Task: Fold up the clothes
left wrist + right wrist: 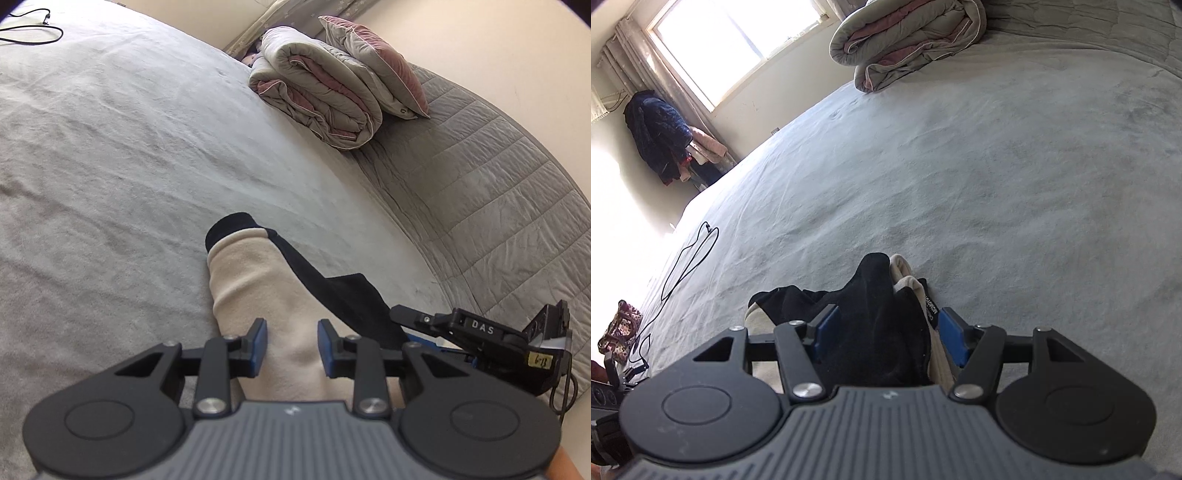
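Observation:
A beige and black garment lies on the grey bed sheet, its beige sleeve with a black cuff stretched away from me. My left gripper is open, its blue pads on either side of the beige cloth, not pressing it. My right gripper is open around a bunched black and beige part of the same garment. The right gripper also shows in the left wrist view, at the garment's black edge.
A folded grey and pink quilt and a pillow lie at the head of the bed. A black cable lies on the sheet to the left. A patterned bag, hanging coats and a window are beyond the bed.

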### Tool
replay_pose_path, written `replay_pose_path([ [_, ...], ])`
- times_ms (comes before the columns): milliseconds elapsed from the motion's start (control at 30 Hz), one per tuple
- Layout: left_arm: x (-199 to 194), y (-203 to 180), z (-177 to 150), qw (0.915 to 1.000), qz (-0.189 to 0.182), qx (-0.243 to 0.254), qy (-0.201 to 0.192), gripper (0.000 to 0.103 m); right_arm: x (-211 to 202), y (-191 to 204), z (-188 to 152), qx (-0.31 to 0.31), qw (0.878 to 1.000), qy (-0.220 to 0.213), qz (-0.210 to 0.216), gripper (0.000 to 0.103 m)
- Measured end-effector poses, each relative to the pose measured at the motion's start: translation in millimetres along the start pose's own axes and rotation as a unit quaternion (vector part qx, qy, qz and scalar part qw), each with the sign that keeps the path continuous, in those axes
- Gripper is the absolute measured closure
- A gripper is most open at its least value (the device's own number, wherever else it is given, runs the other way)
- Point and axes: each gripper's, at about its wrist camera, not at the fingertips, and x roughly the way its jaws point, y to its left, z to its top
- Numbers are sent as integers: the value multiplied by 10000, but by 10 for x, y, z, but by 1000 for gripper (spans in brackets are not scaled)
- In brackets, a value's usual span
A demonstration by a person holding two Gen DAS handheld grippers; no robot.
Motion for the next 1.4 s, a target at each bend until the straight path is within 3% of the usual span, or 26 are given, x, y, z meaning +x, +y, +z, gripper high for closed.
replay_pose_path([
  [233,89,63,47,9998,126,-62,-130,74,204,53,-111,-292,9993,-87,-233,60],
  [300,90,61,51,9995,229,-18,-226,74,151,45,-104,-318,9990,-264,-185,74],
  [433,133,62,12,9983,512,200,-194,78,73,37,-109,-406,9971,-610,-220,79],
  [567,128,12,4,9961,756,431,-127,78,188,10,-144,-364,9972,-474,-453,79],
  [633,108,46,47,9965,770,303,-69,71,181,15,-136,-384,9972,-449,-451,77],
  [800,120,227,136,9979,563,-319,-29,63,-16,-88,-15,-142,9980,-570,-253,37],
  [933,257,252,222,9970,536,-560,-34,62,-22,-201,82,136,9982,-590,26,36],
  [1067,464,174,313,9963,639,-580,-13,62,228,-60,128,-145,9988,-423,189,36],
  [1133,521,148,329,9957,741,-552,-47,67,401,32,118,-347,9986,-348,197,45],
  [1200,520,126,310,9947,860,-536,-166,77,508,79,90,-511,9981,-326,46,80],
  [1300,443,120,224,9932,956,-512,-423,83,446,30,46,-543,9961,-686,-126,87],
  [1400,450,117,183,9925,1035,-479,-439,81,443,-87,1,-383,9964,-707,-250,92],
])
